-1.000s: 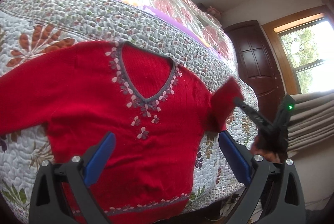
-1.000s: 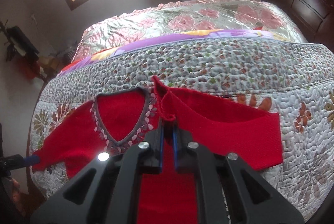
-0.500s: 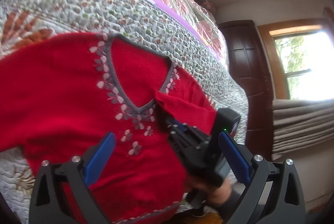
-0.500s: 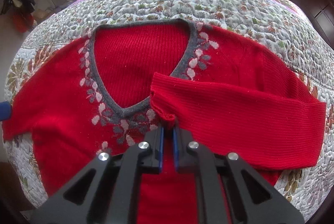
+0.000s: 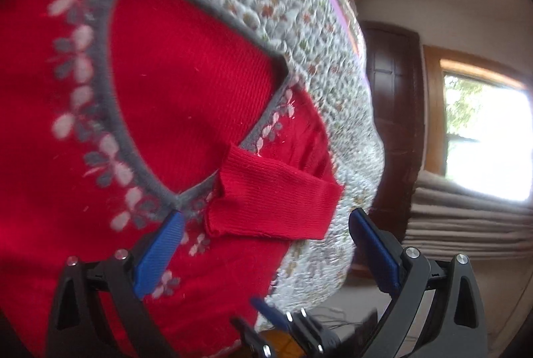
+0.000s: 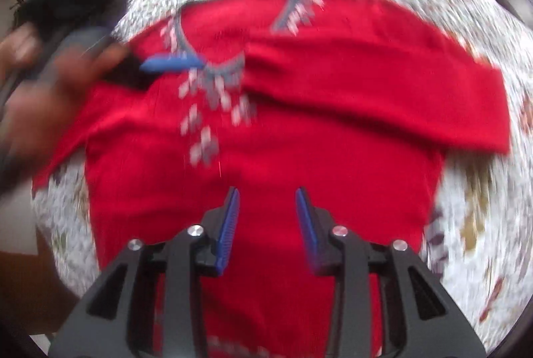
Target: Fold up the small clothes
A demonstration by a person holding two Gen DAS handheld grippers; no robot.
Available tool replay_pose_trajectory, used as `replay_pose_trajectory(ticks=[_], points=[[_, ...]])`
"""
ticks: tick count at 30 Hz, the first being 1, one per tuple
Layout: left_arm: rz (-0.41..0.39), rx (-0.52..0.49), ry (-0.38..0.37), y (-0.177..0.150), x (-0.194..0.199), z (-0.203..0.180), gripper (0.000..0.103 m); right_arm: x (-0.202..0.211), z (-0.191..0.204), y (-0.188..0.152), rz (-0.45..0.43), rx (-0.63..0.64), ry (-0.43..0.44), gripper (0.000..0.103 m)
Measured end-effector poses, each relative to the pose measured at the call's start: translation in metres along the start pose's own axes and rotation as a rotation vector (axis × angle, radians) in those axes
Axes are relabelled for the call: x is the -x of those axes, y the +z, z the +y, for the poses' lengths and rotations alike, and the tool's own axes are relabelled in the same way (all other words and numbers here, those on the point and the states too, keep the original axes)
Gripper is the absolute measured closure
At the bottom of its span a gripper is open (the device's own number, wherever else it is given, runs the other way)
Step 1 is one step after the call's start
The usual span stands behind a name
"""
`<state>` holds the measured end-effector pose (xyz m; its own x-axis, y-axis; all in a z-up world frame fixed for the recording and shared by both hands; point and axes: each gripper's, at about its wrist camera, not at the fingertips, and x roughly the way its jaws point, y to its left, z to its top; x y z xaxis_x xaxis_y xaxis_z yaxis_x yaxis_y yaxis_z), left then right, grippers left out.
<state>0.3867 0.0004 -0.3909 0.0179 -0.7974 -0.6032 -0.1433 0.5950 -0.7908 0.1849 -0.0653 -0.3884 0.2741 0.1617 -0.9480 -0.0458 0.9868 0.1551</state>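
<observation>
Right tongs (image 6: 266, 218) now apart, having let go the sleeve (image 5: 276, 201) they pinched 0.5 s ago, left tongs (image 5: 263, 244) apart too (empty), over red sweater (image 6: 266, 141) flat on bed quilt (image 6: 466, 218): sleeve folded across chest, other sleeve prob. next.

red knit sweater (image 6: 266, 138) – grey V-neck trim, pale floral embroidery | pose: flat, front up, on the floral quilt (image 6: 466, 208) | one sleeve (image 5: 276, 201) folded across the chest, cuff beside the V point | hem toward quilt edge
</observation>
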Motion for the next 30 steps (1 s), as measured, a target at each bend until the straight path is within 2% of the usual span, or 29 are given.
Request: replay_pose_trajectory(ticks=[3, 7, 8, 10, 11, 12, 13, 15, 17, 18, 20, 22, 25, 26, 27, 28, 29, 30], points=[[0.018, -0.037, 0.088, 0.006, -0.023, -0.005, 0.004, 0.008, -0.008, -0.032, 0.043, -0.034, 0.005, 0.064], [0.011, -0.071, 0.129, 0.010, -0.036, -0.015, 0.004, 0.016, -0.016, -0.061, 0.077, -0.087, 0.020, 0.064], [0.015, -0.089, 0.151, 0.009, -0.039, -0.019, 0.008, 0.018, -0.017, -0.066, 0.083, -0.103, 0.028, 0.064], [0.033, -0.120, 0.236, 0.007, -0.045, -0.023, 0.026, 0.021, -0.015, -0.072, 0.086, -0.120, 0.042, 0.064], [0.037, -0.127, 0.257, 0.006, -0.045, -0.025, 0.039, 0.022, -0.013, -0.073, 0.083, -0.119, 0.048, 0.064], [0.040, -0.127, 0.276, 0.006, -0.045, -0.024, 0.048, 0.024, -0.010, -0.073, 0.078, -0.116, 0.052, 0.063], [0.039, -0.130, 0.296, 0.006, -0.043, -0.025, 0.052, 0.027, -0.008, -0.073, 0.070, -0.113, 0.057, 0.062], [0.040, -0.163, 0.370, 0.008, -0.045, -0.028, 0.069, 0.030, -0.002, -0.070, 0.061, -0.111, 0.066, 0.061], [0.038, -0.192, 0.438, 0.009, -0.049, -0.035, 0.069, 0.034, 0.000, -0.068, 0.054, -0.110, 0.074, 0.061], [0.036, -0.198, 0.456, 0.009, -0.050, -0.039, 0.064, 0.036, 0.002, -0.068, 0.050, -0.111, 0.077, 0.061], [0.017, -0.192, 0.413, 0.009, -0.049, -0.046, 0.051, 0.040, 0.003, -0.069, 0.049, -0.113, 0.080, 0.061], [0.028, -0.198, 0.368, 0.007, -0.052, -0.051, 0.051, 0.042, 0.003, -0.071, 0.046, -0.120, 0.084, 0.061], [0.044, -0.201, 0.375, 0.008, -0.057, -0.050, 0.053, 0.045, 0.001, -0.074, 0.043, -0.125, 0.087, 0.061], [0.043, -0.195, 0.373, 0.010, -0.057, -0.049, 0.060, 0.045, 0.001, -0.075, 0.044, -0.126, 0.087, 0.061], [0.041, -0.196, 0.374, 0.010, -0.057, -0.049, 0.076, 0.045, 0.000, -0.076, 0.044, -0.128, 0.087, 0.061], [0.039, -0.199, 0.369, 0.011, -0.056, -0.050, 0.087, 0.045, -0.001, -0.076, 0.043, -0.133, 0.087, 0.061], [0.041, -0.203, 0.357, 0.012, -0.051, -0.047, 0.094, 0.045, -0.002, -0.078, 0.043, -0.140, 0.088, 0.061], [0.049, -0.210, 0.348, 0.011, -0.052, -0.047, 0.097, 0.045, -0.003, -0.078, 0.042, -0.146, 0.089, 0.061]])
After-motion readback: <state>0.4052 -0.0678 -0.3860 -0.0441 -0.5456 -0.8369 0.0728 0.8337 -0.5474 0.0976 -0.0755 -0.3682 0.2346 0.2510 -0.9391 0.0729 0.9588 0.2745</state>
